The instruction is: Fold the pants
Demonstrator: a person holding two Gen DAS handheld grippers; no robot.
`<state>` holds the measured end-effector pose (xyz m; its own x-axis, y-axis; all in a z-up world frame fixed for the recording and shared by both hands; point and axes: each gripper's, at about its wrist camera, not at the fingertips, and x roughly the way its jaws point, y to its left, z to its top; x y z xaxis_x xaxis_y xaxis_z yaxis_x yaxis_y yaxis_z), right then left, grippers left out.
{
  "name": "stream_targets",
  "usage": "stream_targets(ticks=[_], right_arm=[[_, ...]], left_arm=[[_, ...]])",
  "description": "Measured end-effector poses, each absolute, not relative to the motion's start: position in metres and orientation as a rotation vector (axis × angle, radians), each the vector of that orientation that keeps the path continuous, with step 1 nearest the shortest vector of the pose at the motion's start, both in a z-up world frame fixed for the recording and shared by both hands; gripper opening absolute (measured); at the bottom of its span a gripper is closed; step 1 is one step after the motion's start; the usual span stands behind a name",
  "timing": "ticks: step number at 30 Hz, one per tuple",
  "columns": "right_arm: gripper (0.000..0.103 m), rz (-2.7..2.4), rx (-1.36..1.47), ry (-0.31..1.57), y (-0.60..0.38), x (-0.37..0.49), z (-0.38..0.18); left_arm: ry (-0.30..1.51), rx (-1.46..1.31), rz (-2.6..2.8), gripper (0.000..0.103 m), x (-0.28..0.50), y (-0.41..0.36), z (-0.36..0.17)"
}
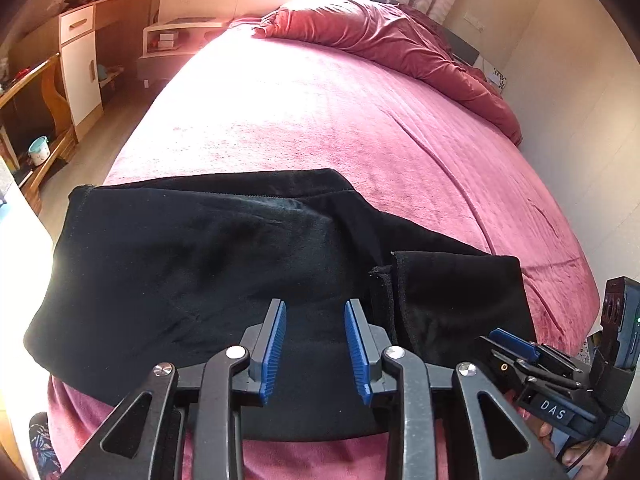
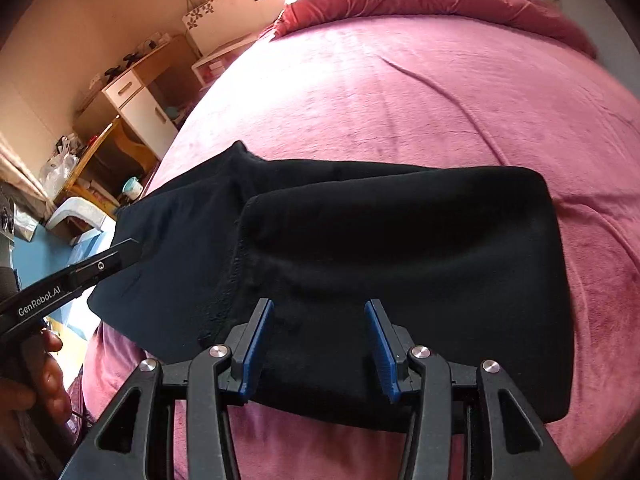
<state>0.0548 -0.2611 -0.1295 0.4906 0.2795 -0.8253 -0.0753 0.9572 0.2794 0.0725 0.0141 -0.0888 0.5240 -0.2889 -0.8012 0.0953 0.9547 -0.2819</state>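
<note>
Two open tools [image 1: 315, 354] over pants [image 1: 192, 264]

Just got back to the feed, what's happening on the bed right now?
A person with two handheld grippers is folding black pants on a pink bed. The pants lie flat near the bed's near edge, with the leg end already folded over on the right. The left gripper and right gripper are both open, poised over the pants and gripping nothing. A red duvet is bunched at the far end.
</note>
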Motion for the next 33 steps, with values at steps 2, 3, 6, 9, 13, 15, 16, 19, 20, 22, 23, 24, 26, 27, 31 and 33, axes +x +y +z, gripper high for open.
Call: stream_targets(ticks=[2, 3, 6, 9, 13, 15, 16, 19, 20, 22, 23, 24, 26, 27, 31, 33], right_arm=[[0.048, 0.247, 0.206, 1.052, -0.249, 0.057, -0.133], [0.048, 0.258, 0.191, 1.061, -0.242, 0.058, -0.135], [0.048, 0.27, 0.176, 1.098, -0.228, 0.064, -0.147], [0.048, 0.257, 0.156, 1.122, -0.222, 0.069, -0.158], [0.048, 0.257, 0.15, 1.121, -0.221, 0.073, -0.163], [0.048, 0.259, 0.149, 1.121, -0.22, 0.074, -0.163], [0.048, 0.258, 0.151, 1.12, -0.22, 0.073, -0.163], [0.049, 0.256, 0.156, 1.117, -0.221, 0.073, -0.163], [0.049, 0.254, 0.158, 1.116, -0.221, 0.073, -0.163], [0.051, 0.248, 0.162, 1.11, -0.221, 0.072, -0.161], [0.052, 0.245, 0.164, 1.107, -0.222, 0.071, -0.161], [0.053, 0.242, 0.167, 1.103, -0.223, 0.07, -0.16], [0.056, 0.235, 0.175, 1.091, -0.224, 0.068, -0.157], [0.057, 0.231, 0.176, 1.084, -0.225, 0.067, -0.156], [0.061, 0.224, 0.197, 1.041, -0.228, 0.061, -0.148], [0.062, 0.223, 0.203, 1.018, -0.23, 0.056, -0.144]], left_arm=[[0.983, -0.212, -0.222, 0.031, 0.07, 0.017, -0.087], [0.978, -0.209, -0.216, 0.031, 0.068, 0.019, -0.085], [0.972, -0.217, -0.207, 0.031, 0.064, 0.024, -0.084], [0.973, -0.229, -0.193, 0.031, 0.062, 0.031, -0.085], [0.98, -0.25, -0.179, 0.031, 0.059, 0.041, -0.087], [0.986, -0.268, -0.178, 0.031, 0.058, 0.046, -0.089], [0.99, -0.274, -0.176, 0.031, 0.058, 0.047, -0.09], [1.006, -0.3, -0.172, 0.033, 0.057, 0.054, -0.094], [1.013, -0.318, -0.172, 0.035, 0.057, 0.058, -0.096], [1.028, -0.363, -0.163, 0.04, 0.057, 0.067, -0.101], [1.036, -0.39, -0.158, 0.041, 0.056, 0.073, -0.103], [1.045, -0.422, -0.153, 0.042, 0.055, 0.081, -0.105], [1.053, -0.491, -0.131, 0.043, 0.053, 0.098, -0.109], [1.055, -0.529, -0.12, 0.045, 0.051, 0.109, -0.11], [1.046, -0.707, -0.048, 0.048, 0.04, 0.162, -0.113], [1.027, -0.819, -0.002, 0.048, 0.03, 0.193, -0.116]])
